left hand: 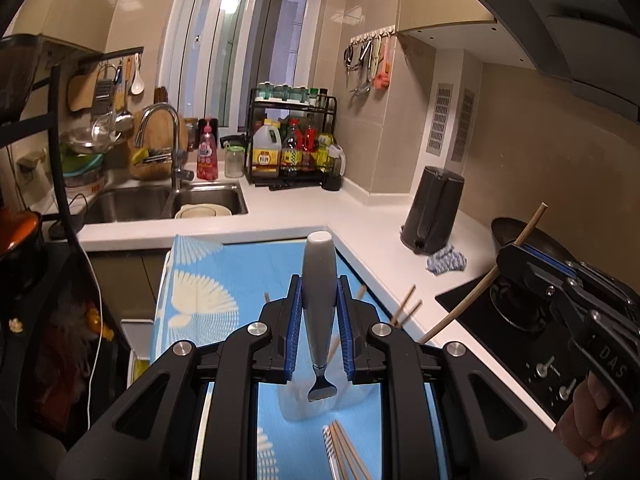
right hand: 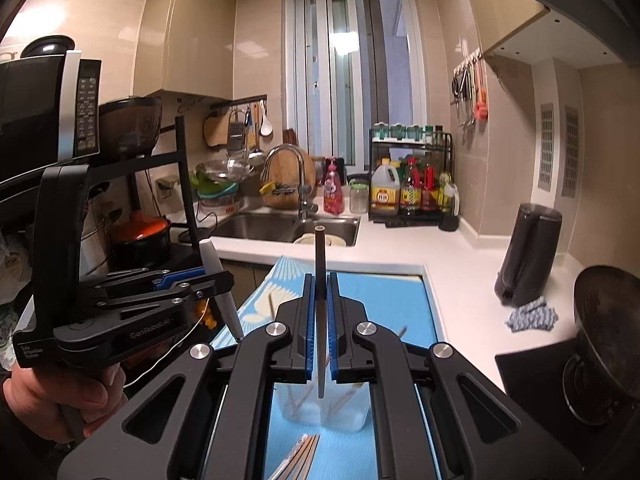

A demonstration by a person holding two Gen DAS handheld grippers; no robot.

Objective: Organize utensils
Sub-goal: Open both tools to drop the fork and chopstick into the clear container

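Observation:
My left gripper (left hand: 319, 304) is shut on a grey-handled utensil (left hand: 318, 280), held upright with its metal end pointing down over a clear plastic container (left hand: 308, 404) on the blue patterned mat (left hand: 224, 272). My right gripper (right hand: 320, 312) is shut on a single wooden chopstick (right hand: 320, 300), held upright over the same container (right hand: 324, 404), which holds several chopsticks. More chopsticks (left hand: 344, 452) lie flat on the mat in front of the container, also in the right wrist view (right hand: 300, 456). The right gripper shows in the left view (left hand: 520, 264), the left gripper in the right view (right hand: 200, 280).
White L-shaped counter (left hand: 360, 208) with a sink (left hand: 160, 200), a condiment rack (left hand: 296, 148) and a dark kettle (left hand: 434, 208). A stovetop (left hand: 520, 320) with a dark pan (right hand: 608, 344) lies at the right. A blue cloth (left hand: 446, 262) lies by the kettle. A rack with an orange pot (right hand: 140, 236) stands left.

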